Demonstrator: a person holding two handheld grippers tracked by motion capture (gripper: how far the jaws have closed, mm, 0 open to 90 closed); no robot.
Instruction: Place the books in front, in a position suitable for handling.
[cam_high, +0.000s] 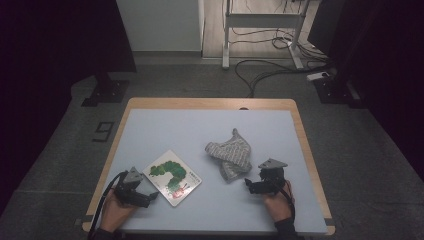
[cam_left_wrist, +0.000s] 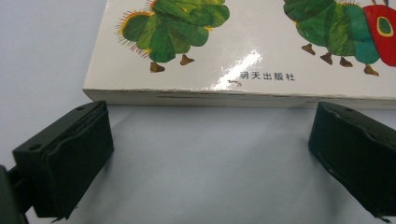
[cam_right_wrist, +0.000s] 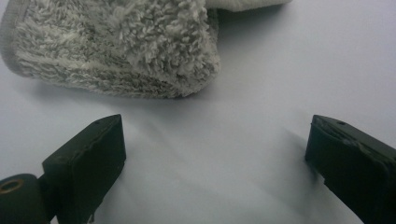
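Note:
A white picture book (cam_high: 173, 177) with a green caterpillar on its cover lies flat on the pale blue table (cam_high: 165, 130), left of centre. My left gripper (cam_high: 152, 197) sits just at the book's near corner, open; in the left gripper view the book's edge (cam_left_wrist: 233, 99) lies a little beyond the wide-apart jaws of my left gripper (cam_left_wrist: 210, 140), apart from them. A crumpled grey fluffy towel (cam_high: 231, 154) lies right of centre. My right gripper (cam_high: 248, 185) rests below it, open. In the right gripper view the towel (cam_right_wrist: 116, 46) is ahead and to the left of my right gripper (cam_right_wrist: 215, 158).
The table's wooden rim (cam_high: 302, 145) frames the blue surface. Beyond the far edge are a dark floor, cables (cam_high: 260, 72), a white desk frame (cam_high: 260, 30) and black stands (cam_high: 107, 90). A person's hands (cam_high: 117, 212) hold the grippers near the front edge.

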